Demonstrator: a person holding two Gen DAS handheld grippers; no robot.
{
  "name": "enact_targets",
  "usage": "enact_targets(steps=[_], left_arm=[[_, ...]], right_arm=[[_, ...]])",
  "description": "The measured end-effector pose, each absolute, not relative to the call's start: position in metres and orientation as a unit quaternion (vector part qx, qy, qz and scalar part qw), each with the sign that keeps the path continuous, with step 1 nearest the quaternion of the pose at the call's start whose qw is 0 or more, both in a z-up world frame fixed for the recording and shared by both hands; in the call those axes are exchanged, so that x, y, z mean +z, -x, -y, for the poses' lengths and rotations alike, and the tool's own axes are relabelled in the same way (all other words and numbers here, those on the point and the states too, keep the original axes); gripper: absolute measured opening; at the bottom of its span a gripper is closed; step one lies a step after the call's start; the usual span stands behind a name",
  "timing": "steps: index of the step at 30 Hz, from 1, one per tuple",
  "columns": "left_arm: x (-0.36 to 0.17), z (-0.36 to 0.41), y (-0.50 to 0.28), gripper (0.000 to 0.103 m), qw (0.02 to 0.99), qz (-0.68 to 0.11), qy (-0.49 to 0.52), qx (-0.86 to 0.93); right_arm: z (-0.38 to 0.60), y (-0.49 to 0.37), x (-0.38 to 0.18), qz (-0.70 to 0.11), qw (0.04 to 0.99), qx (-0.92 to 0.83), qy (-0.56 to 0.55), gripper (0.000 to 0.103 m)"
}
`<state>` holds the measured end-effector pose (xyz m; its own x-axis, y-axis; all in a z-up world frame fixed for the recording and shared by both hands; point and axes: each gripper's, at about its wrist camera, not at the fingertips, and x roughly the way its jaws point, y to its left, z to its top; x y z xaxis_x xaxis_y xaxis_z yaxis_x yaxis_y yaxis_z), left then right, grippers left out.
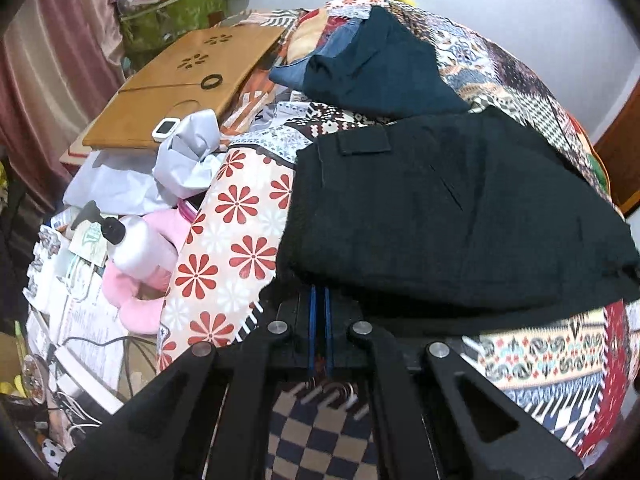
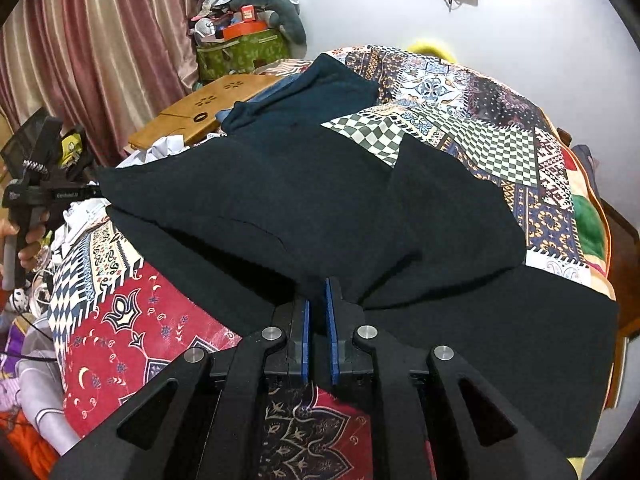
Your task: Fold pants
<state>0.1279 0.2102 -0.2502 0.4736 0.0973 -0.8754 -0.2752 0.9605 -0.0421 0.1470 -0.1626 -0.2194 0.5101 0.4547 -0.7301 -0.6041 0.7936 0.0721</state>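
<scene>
Patchwork quilt (image 2: 120, 312), pink curtain (image 2: 80, 40), white wall (image 2: 360, 8)

Mostly soft matt cloth here, plus hard plastic

Black pants (image 2: 320, 208) are matt woven cloth, the patchwork quilt (image 2: 132, 320) smooth printed fabric, the lap desk (image 1: 180, 88) satin-finished wood, and the gripper linkages matt black plastic with shiny metal pins (image 1: 279, 326).

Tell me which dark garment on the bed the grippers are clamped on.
The black pants nearest the cameras, with a flap pocket; both the left gripper and right gripper pinch their near edge. The teal garment lies farther back, untouched.
</scene>
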Motion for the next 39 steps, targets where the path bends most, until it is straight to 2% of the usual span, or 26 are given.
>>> enact_targets(steps=[7,9,14,16,20,23,27,39], left_arm=[[-0.221,-0.202,-0.123,0.007,0.864,-0.484,0.047,0.129],[-0.212,-0.203,-0.125,0.013,0.869,-0.475,0.047,0.134],[-0.184,-0.202,-0.134,0.044,0.886,-0.442,0.043,0.134],[-0.176,-0.198,-0.143,0.053,0.891,-0.432,0.032,0.133],[-0.166,-0.186,-0.164,0.078,0.899,-0.42,0.013,0.122],[-0.164,-0.174,-0.183,0.09,0.904,-0.413,0.001,0.107],[-0.17,-0.162,-0.214,0.092,0.903,-0.42,-0.004,0.09],[-0.208,-0.158,-0.307,0.092,0.881,-0.468,0.003,0.076]], right_arm=[[0.18,-0.143,-0.197,-0.385,0.869,0.298,0.092,0.01],[0.19,-0.143,-0.189,-0.382,0.872,0.295,0.076,0.01],[0.207,-0.154,-0.176,-0.383,0.879,0.283,0.039,0.017],[0.209,-0.162,-0.171,-0.379,0.884,0.271,0.038,0.021],[0.208,-0.188,-0.163,-0.375,0.888,0.262,0.034,0.033],[0.203,-0.209,-0.162,-0.373,0.891,0.256,0.037,0.042],[0.192,-0.243,-0.167,-0.381,0.888,0.257,0.035,0.051],[0.152,-0.349,-0.215,-0.453,0.85,0.261,0.06,0.051]])
